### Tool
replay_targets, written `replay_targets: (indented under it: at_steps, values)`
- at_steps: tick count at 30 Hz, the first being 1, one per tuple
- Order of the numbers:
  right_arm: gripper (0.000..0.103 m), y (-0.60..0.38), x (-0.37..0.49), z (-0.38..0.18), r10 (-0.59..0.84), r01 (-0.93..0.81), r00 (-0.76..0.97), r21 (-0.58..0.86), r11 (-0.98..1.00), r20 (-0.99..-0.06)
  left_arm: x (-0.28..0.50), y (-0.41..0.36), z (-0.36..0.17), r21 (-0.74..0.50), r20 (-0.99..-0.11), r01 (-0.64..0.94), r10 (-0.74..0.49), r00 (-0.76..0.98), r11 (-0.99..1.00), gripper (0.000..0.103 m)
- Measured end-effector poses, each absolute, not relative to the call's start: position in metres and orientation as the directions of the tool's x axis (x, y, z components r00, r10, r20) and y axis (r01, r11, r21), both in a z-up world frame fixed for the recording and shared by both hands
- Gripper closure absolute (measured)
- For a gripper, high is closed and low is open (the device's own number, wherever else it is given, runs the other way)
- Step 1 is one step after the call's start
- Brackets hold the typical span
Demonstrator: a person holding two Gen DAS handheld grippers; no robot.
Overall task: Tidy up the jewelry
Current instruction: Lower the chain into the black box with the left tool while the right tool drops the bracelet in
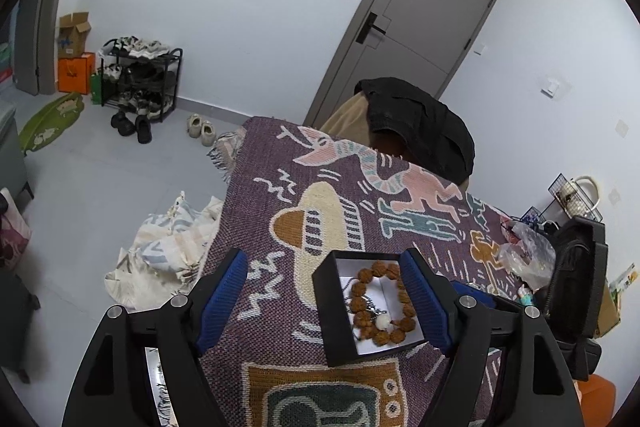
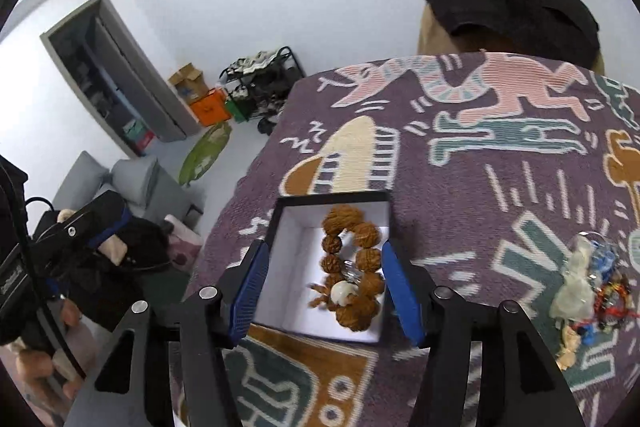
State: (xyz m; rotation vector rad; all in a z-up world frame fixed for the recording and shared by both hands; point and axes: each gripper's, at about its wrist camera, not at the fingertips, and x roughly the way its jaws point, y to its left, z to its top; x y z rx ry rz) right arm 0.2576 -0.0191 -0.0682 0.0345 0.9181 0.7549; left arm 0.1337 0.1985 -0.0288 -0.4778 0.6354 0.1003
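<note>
A black box [image 1: 329, 311] with a white lining stands on the patterned purple cloth [image 1: 280, 163]. A bracelet [image 1: 360, 287] of knobbly brown beads with one white bead [image 1: 383, 321] lies inside it. My left gripper [image 1: 323, 254] is open around the box, whose right side is close to the right pad and well clear of the left pad. In the right wrist view the box [image 2: 296, 267] sits under my right gripper [image 2: 324, 245]. That gripper is open, its blue pads on either side of the bracelet [image 2: 366, 259] and not touching it.
A heap of clear bags and small coloured jewelry [image 2: 588, 279] lies on the cloth to the right, also visible as a bag [image 1: 524, 255]. A chair draped in a black garment [image 1: 416, 123] stands at the far edge. The cloth's left edge [image 1: 224, 227] drops to the floor.
</note>
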Motion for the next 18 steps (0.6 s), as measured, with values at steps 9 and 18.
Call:
replay_targets:
  at_steps: [9,18]
  values:
    - [0.041,-0.078,0.254,-0.071,0.578,-0.503,0.438,0.345,0.793,-0.688,0.148,0.161,-0.032,-0.387,-0.597,-0.167,-0.108,0.795,0.907,0.024]
    - [0.016,-0.141,0.249,-0.07,0.553,-0.41,0.512,0.378,0.83,-0.658,0.159,0.118,-0.032,-0.348,-0.61,-0.113,-0.133,0.781,0.931,0.024]
